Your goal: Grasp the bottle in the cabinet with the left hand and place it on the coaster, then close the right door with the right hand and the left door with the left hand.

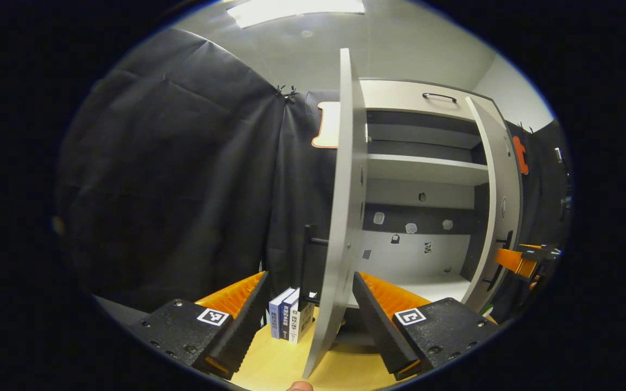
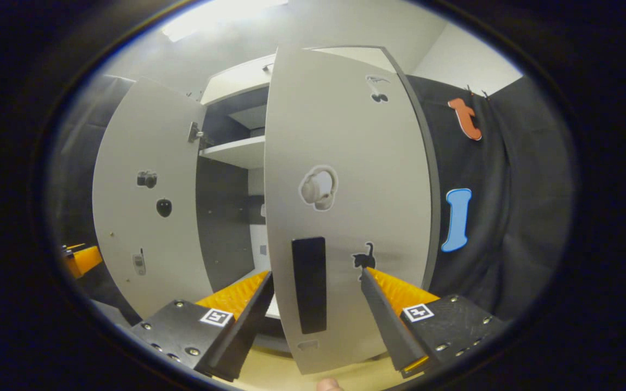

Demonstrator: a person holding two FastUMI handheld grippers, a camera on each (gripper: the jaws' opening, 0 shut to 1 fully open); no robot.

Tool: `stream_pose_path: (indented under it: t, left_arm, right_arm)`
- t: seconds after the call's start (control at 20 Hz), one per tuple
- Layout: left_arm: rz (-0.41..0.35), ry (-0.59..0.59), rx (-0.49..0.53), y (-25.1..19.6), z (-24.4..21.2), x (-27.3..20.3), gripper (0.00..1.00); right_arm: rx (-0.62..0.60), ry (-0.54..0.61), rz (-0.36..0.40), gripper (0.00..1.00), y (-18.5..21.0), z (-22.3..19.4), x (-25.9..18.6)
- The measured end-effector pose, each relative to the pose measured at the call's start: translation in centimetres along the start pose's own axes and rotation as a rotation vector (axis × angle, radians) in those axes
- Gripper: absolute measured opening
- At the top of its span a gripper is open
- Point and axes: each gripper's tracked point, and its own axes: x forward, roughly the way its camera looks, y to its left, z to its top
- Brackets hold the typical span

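Right gripper view has the right gripper (image 2: pixel 315 315), fingers spread and unclenched, facing the right door (image 2: pixel 345 206) at its black handle (image 2: pixel 309 285), a stiff, light-swinging panel best pushed near its free edge, while the left gripper (image 1: pixel 310 320), equally released, straddles the left door (image 1: pixel 340 217) edge.

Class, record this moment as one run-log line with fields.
phase: closing doors | left gripper: open, astride left door edge | right gripper: open, facing right door handle | cabinet: both doors ajar
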Motion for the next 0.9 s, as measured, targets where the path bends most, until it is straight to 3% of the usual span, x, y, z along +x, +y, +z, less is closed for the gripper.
stream_pose_path:
  t: [0.25, 0.65, 0.9]
  left_arm:
    - [0.016, -0.005, 0.006, 3.0, -0.2, 1.2, 0.93]
    - [-0.075, 0.015, -0.022, 3.6, -1.5, 1.6, 0.95]
    - [-0.123, 0.030, 0.029, 3.0, -2.3, 1.6, 0.92]
  right_arm:
    - [0.000, -0.008, -0.052, 0.98, 0.2, 0.1, 0.0]
    - [-0.004, 0.010, -0.111, 0.98, 0.1, -0.5, -0.1]
    - [-0.001, 0.003, -0.124, 0.98, -0.4, -0.2, -0.4]
